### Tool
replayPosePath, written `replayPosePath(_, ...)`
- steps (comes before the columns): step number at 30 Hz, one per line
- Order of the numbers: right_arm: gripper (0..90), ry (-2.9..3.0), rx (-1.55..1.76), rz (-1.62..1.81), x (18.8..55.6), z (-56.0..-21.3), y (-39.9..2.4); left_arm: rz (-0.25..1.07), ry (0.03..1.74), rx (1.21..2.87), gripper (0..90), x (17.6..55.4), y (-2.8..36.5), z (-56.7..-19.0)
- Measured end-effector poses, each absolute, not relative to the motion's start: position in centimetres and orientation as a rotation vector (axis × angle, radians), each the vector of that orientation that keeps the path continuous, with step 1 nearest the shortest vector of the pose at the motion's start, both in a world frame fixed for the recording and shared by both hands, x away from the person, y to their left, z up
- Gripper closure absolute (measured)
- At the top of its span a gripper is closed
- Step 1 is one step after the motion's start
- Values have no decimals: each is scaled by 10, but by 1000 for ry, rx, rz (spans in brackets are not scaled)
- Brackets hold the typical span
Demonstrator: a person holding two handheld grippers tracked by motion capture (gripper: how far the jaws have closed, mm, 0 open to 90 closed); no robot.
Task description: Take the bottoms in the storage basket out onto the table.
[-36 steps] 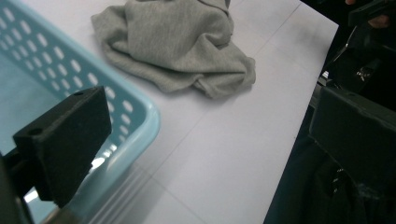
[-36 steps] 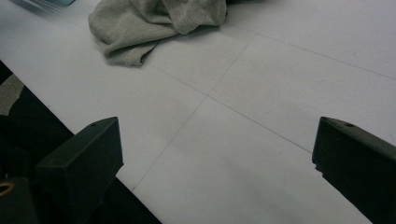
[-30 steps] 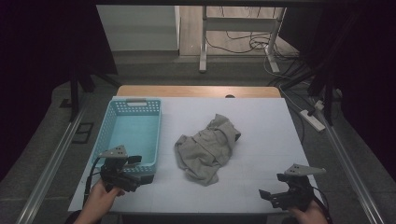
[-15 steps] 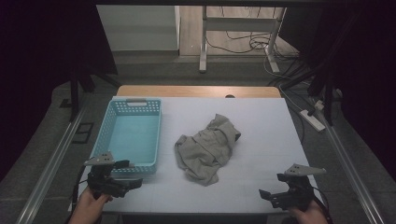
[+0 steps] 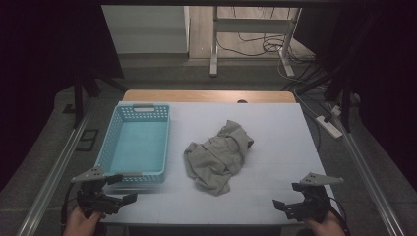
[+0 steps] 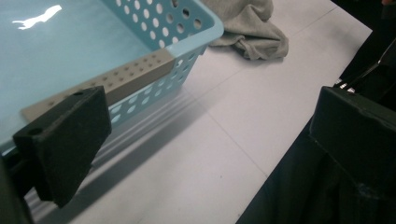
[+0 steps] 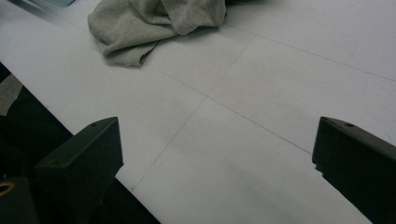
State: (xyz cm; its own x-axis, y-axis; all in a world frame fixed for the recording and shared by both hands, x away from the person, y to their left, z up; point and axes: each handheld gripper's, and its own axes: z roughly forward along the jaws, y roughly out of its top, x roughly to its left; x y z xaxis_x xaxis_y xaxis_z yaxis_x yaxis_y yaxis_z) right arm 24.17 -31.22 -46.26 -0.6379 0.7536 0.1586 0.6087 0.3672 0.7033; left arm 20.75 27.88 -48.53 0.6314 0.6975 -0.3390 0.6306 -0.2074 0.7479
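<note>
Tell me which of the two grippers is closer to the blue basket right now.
The left gripper: its open jaws sit just off the blue basket's near corner, while the right gripper waits at the table's opposite near corner.

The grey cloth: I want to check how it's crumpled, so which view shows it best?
The high view: the whole grey cloth lies bunched mid-table. The right gripper view shows its near folds; the left gripper view catches just an edge past the basket.

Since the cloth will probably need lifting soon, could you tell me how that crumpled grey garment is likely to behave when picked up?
The grey garment lies in soft folds and creases, so it will probably be floppy, sagging and unfolding from a single pinch. It looks like thin knit fabric, so likely light. Pushed across the smooth white table, it would probably bunch rather than slide as one piece.
</note>
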Motion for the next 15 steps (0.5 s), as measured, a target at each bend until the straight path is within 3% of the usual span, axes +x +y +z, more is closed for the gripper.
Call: replayPosePath(15,22,2428,1224,1129,241,-462,-312,114,1118,1905,0,201,293,-485)
